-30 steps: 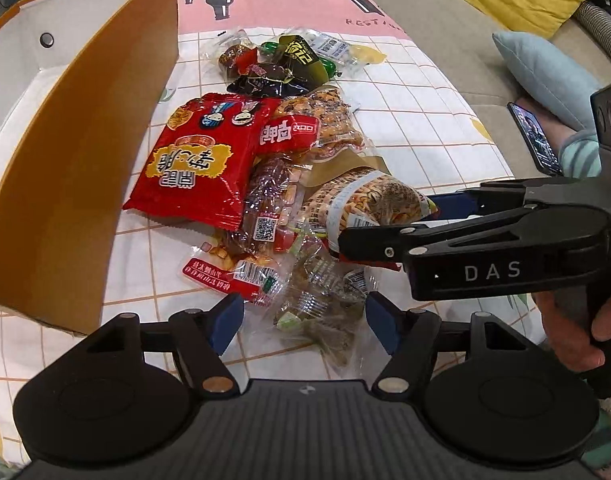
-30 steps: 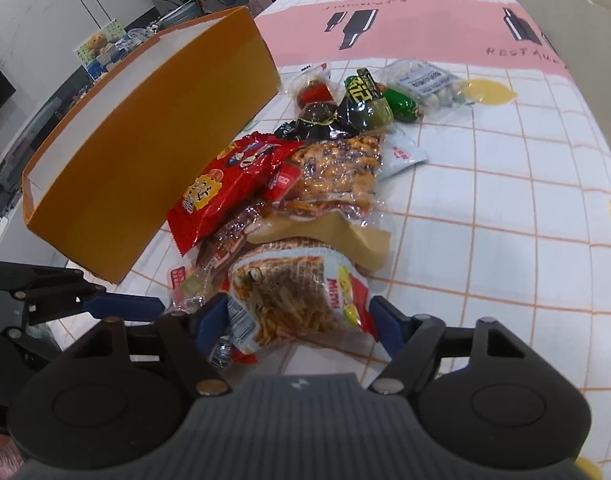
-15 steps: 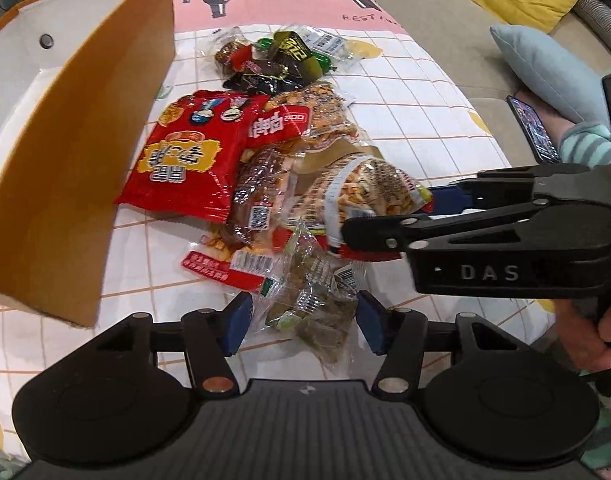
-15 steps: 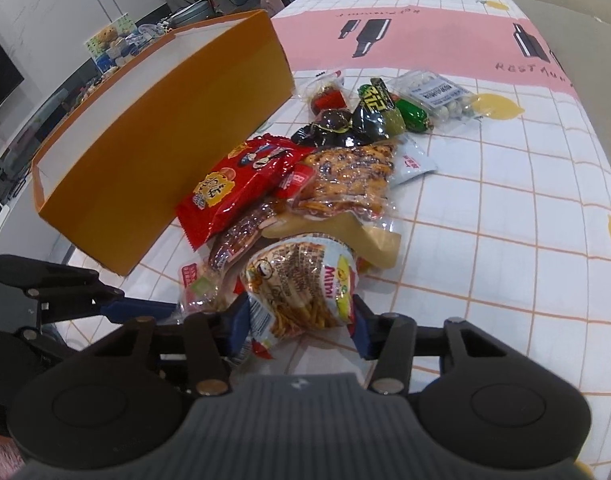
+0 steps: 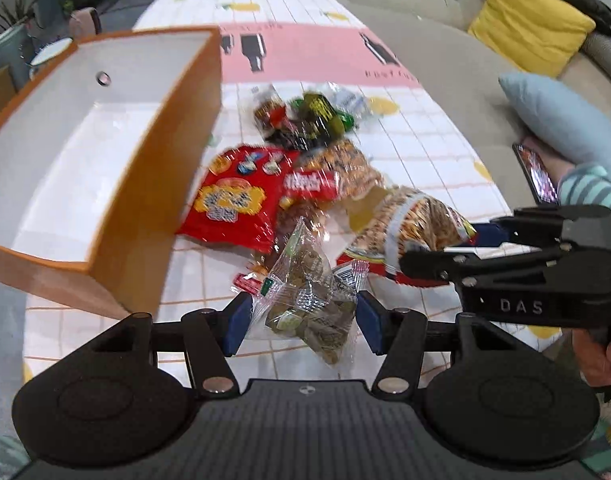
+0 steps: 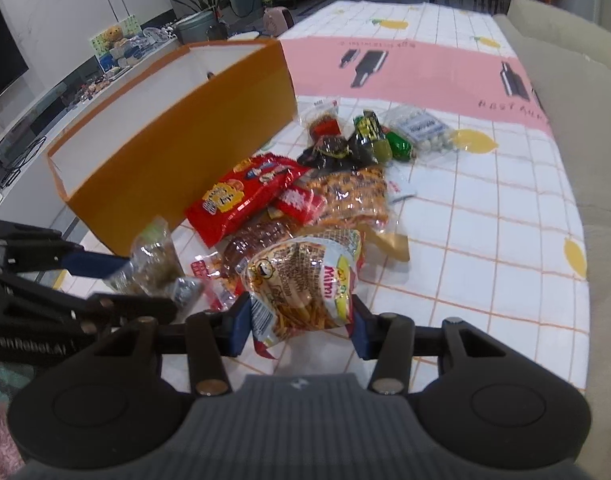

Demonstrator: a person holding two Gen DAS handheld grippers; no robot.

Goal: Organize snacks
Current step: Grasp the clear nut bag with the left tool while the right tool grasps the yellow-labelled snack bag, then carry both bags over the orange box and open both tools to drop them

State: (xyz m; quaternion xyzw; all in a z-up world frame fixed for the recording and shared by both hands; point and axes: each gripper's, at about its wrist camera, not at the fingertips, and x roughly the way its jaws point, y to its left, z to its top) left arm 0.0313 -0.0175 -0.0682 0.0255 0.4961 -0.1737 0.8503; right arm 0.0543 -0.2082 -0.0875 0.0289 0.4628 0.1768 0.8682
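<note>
My left gripper (image 5: pixel 301 318) is shut on a clear bag of green-brown snacks (image 5: pixel 305 300) and holds it above the table. That bag also shows in the right wrist view (image 6: pixel 157 264). My right gripper (image 6: pixel 301 320) is shut on a Mimi noodle-snack bag (image 6: pixel 305 280), lifted off the pile; it also shows in the left wrist view (image 5: pixel 417 220). An open orange box (image 5: pixel 105 168) with a white inside stands to the left, and in the right wrist view (image 6: pixel 177 128). A red snack bag (image 5: pixel 237 200) and several other packets lie beside it.
Small dark and green packets (image 6: pixel 361 140) and a clear bag of white candies (image 6: pixel 421 128) lie at the far end of the pile. A sofa with a blue cushion (image 5: pixel 561 120) and a yellow cushion (image 5: pixel 529 36) runs along the table's right side.
Both grippers have closed on their bags and lifted them off the pile. The left view has risen and now looks into the orange box.
</note>
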